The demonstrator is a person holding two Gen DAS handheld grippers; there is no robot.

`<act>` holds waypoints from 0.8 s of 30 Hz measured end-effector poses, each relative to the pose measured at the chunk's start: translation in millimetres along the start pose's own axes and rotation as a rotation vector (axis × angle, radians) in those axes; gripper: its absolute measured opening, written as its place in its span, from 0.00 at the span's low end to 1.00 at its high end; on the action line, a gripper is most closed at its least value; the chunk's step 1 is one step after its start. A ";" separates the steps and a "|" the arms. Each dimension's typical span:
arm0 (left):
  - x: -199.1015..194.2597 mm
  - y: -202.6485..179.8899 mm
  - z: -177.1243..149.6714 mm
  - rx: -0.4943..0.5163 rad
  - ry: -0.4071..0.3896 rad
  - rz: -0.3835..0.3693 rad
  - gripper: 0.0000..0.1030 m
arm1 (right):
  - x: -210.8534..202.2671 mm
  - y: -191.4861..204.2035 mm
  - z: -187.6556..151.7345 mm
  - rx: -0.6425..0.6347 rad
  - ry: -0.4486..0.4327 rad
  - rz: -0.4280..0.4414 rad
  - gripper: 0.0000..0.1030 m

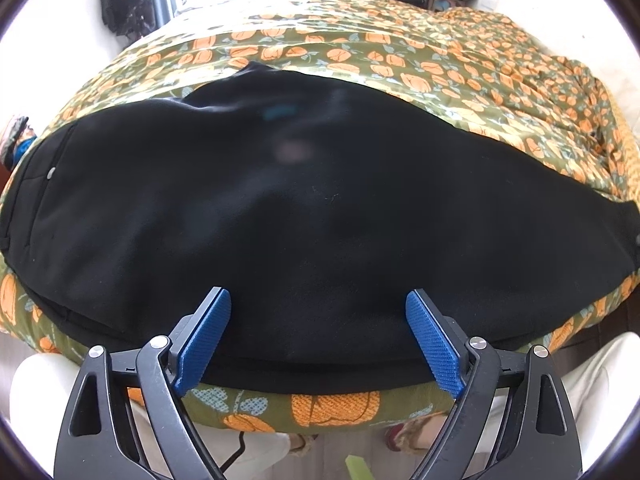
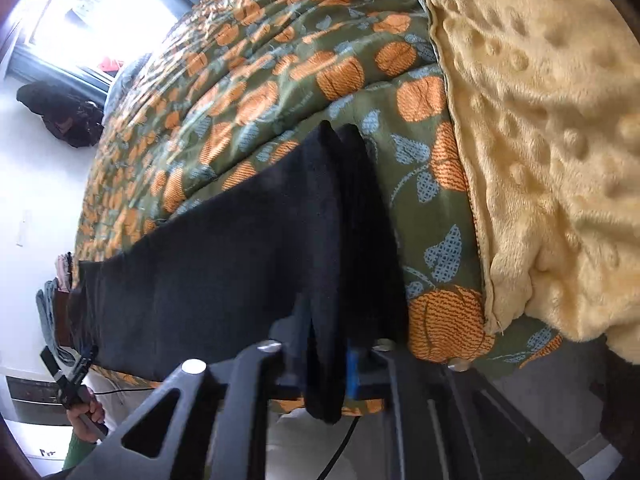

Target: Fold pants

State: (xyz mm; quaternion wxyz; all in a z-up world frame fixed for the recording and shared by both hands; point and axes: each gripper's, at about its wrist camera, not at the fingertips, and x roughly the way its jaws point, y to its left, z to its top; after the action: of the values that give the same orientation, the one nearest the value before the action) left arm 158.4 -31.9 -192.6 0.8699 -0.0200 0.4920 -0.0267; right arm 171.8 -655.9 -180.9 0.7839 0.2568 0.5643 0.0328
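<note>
Gripping hem end of black pants point(image 2: 240, 248) on bed quilt point(image 2: 280, 80), right tool point(image 2: 332, 360) clamped on bunched cloth; left tool point(image 1: 318, 308) spread wide, empty, over waist half. Risk: one-handed lift drags, skews layers.

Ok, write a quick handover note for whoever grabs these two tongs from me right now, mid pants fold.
Left tongs: open over the near edge of the black pants, gripping nothing.
Right tongs: shut on the pants' leg end.
Pants lie lengthwise across the pumpkin-print quilt, waistband at the left. A yellow blanket lies beside the leg end.
Done: pants laid out long and narrow, leg end gripped.
Left: probably carry the leg end over toward the waistband, then finish folding.
</note>
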 end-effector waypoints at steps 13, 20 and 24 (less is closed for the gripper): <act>-18.0 33.6 10.9 -0.174 -0.065 -0.073 0.87 | -49.9 204.5 -12.4 -0.101 -0.156 0.609 0.09; -31.7 72.6 3.5 -0.288 -0.093 -0.077 0.87 | 62.5 376.4 -51.4 -0.239 -0.034 0.699 0.10; -47.4 89.8 0.8 -0.327 -0.123 -0.085 0.87 | 131.8 439.4 -96.4 -0.396 0.014 0.544 0.30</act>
State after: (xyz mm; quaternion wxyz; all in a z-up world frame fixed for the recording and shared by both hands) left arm 137.1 60.9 -157.1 0.8815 -0.1838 0.4345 0.0182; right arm 237.3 -195.1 -124.4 0.7773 0.2403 0.4630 0.3516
